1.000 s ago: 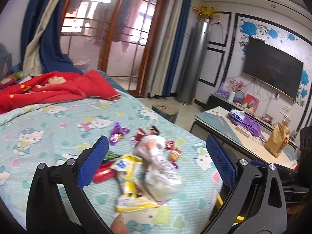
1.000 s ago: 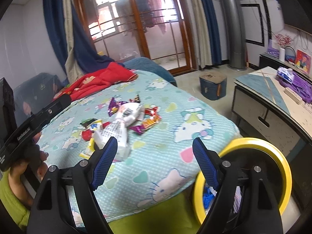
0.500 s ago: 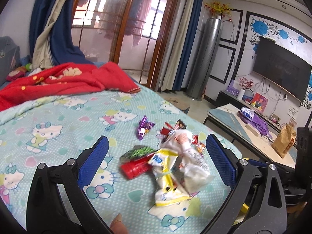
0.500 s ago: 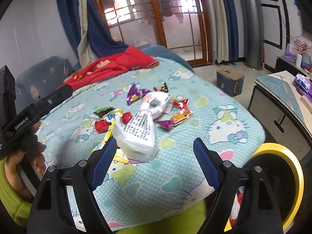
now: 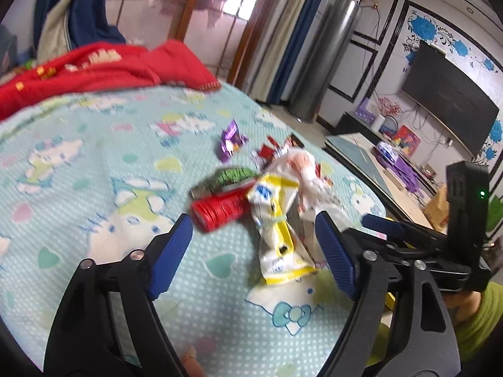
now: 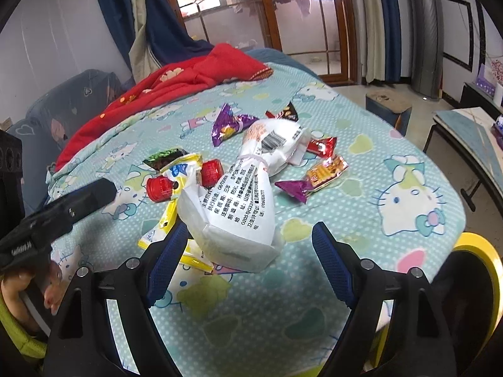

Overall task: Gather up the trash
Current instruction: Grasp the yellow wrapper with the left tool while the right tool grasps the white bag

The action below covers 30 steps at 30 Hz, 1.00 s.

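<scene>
L gripper (image 5: pixel 253 246) fingers narrowed, both grippers nearer wrapper pile (image 6: pixel 232 188), lower

Two purple wrappers (image 6: pixel 227 127), one white bag (image 6: pixel 242 207), one red blanket (image 6: pixel 176 78)

Bed sheet (image 6: pixel 361 220): matt woven cloth with a dotted cartoon print. Red blanket (image 6: pixel 176 84): soft, fleecy-looking cloth at the far edge of the bed. White bag (image 6: pixel 242 201): thin crinkled plastic film, slight sheen, printed text. Yellow-trimmed wrapper (image 5: pixel 276 220): glossy plastic film. Purple wrapper (image 6: pixel 226 125) and orange wrapper (image 6: pixel 327 169): shiny foil-like film. Red cap (image 6: pixel 162 187): smooth hard plastic, ribbed side. Left gripper (image 5: pixel 254 245) and right gripper (image 6: pixel 248 254): matt black plastic bodies, blue ribbed pads, small bright metal screws. Yellow bin rim (image 6: pixel 484 260): smooth glossy plastic. Door frame (image 6: pixel 339 22): varnished wood around glass.
</scene>
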Tool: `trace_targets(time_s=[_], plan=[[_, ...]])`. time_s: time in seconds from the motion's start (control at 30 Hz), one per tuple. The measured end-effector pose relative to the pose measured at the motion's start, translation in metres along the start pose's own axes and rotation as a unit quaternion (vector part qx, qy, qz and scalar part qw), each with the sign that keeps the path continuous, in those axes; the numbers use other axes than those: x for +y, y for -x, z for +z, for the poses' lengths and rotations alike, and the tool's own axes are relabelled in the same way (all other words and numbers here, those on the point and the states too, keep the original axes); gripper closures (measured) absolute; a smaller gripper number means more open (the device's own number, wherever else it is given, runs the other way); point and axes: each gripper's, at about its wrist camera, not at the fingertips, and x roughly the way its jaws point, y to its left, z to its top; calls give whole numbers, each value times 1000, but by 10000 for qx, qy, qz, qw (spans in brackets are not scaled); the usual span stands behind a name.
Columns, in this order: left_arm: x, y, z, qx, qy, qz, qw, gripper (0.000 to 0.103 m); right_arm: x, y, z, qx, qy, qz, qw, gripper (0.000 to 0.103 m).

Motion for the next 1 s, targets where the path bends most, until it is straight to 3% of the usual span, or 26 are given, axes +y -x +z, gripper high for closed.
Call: trace_targets(time_s=[0.23, 0.43, 0.5, 0.67, 1.0], plan=[[5, -20, -11, 417, 219, -300, 9984, 41, -8, -14, -4, 167, -103, 295, 9994, 25], [3, -28, -16, 616, 343, -517, 9962, 46, -6, -17, -6, 182, -33, 592, 9981, 42], [3, -31, -17, 664, 381, -559, 9955, 55, -5, -17, -7, 146, -2, 578, 9982, 43], [5, -37, -25, 884, 455, -572, 9934, 66, -9, -17, -9, 133, -67, 641, 9978, 54], [-1, -40, -31, 993, 329, -546, 9930, 80, 0, -11, -16, 12, 201, 531, 9984, 65]])
